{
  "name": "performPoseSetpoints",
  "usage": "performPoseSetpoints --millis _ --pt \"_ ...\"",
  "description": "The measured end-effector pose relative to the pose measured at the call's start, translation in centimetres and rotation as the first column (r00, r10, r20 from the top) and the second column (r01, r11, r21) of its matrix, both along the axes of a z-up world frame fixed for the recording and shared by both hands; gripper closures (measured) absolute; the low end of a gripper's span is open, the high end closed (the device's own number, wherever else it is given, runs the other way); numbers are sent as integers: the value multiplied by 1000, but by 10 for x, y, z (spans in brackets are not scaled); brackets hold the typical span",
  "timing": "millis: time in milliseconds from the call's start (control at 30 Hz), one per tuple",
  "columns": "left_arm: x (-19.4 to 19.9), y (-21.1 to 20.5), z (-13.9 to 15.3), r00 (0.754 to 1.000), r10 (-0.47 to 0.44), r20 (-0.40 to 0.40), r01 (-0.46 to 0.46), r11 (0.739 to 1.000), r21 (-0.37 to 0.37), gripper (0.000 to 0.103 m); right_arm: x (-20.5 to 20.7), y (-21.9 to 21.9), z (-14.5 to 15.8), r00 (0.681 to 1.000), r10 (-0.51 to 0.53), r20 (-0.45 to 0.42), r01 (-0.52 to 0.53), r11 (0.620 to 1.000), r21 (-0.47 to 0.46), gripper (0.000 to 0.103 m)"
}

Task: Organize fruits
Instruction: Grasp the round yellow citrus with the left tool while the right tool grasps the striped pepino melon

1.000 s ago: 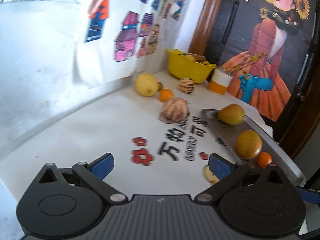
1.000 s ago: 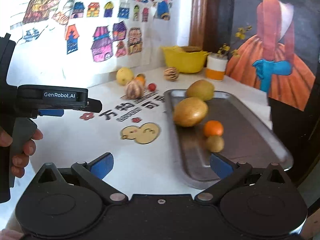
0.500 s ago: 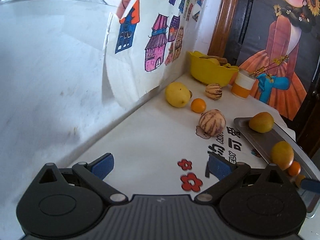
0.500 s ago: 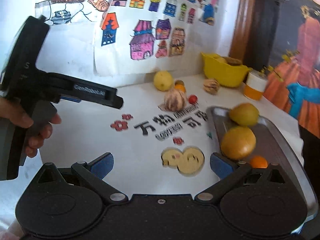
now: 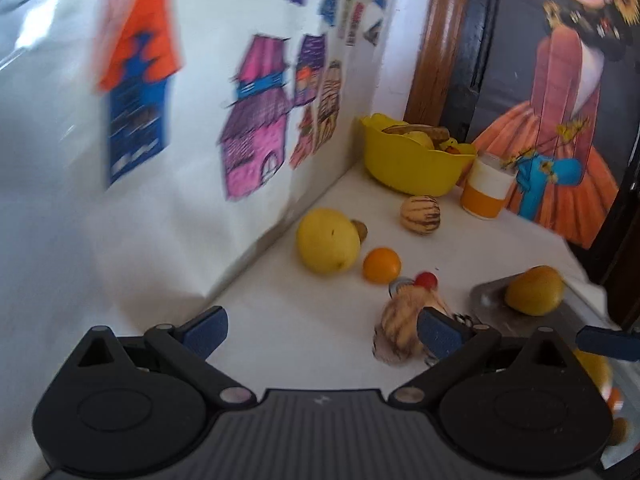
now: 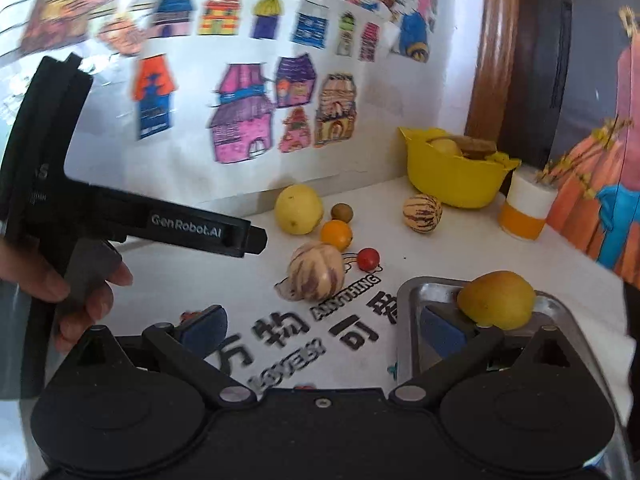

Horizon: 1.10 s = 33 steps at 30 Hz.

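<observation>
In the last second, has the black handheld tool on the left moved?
Yes. The left tool has moved forward, toward the big yellow fruit by the wall, nearing the striped round fruit.

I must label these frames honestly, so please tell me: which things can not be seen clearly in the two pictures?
- Tray: in both wrist views the gripper bodies cover its near part, so its full contents are unknown.
- Yellow bowl: its wall hides most of what lies inside.
- Nearer striped fruit: left view, blurred and partly behind the left gripper's finger.
- Wall drawings: left view, motion blur.

Left gripper (image 5: 320, 330) jaws spread wide, striped melon (image 5: 400, 332) beside its right finger.
</observation>
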<state>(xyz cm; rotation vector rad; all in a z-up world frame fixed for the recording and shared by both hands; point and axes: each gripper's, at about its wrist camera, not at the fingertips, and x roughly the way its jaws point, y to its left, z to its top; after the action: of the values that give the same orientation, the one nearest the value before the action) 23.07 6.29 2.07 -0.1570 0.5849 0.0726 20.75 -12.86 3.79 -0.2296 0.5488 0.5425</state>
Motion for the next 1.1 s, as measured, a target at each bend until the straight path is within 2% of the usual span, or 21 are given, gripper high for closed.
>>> performPoseSetpoints --millis 100,267,333,467,633,767,867,1100 --pt "21 -7 -1 1000 -31 -2 31 998 51 1 20 5 -10 998 41 -42 -41 999 -8 1" --pt "56 -6 -7 999 -37 -22 37 999 2 1 33 22 -21 993 112 -36 -114 992 -54 1" --pt "67 -6 -10 999 -36 -33 36 999 -7 1 43 26 -23 992 104 -67 -107 993 -41 3" --pt "84 -5 -16 999 -27 -47 26 999 -21 3 63 30 -27 992 62 -110 -66 997 -31 15" --pt "96 0 -24 998 -19 -54 17 999 -46 11 81 32 -34 986 48 -160 -50 999 -9 17" --pt "96 8 -29 999 4 -37 -8 995 -104 18 90 35 -40 978 39 -205 -36 999 19 25" --pt "95 13 -29 999 25 -21 -28 991 -128 24 93 38 -40 981 33 -191 -29 999 24 29" --pt "97 21 -30 999 50 -14 -52 983 -176 29 97 45 -42 985 35 -168 -29 999 41 50"
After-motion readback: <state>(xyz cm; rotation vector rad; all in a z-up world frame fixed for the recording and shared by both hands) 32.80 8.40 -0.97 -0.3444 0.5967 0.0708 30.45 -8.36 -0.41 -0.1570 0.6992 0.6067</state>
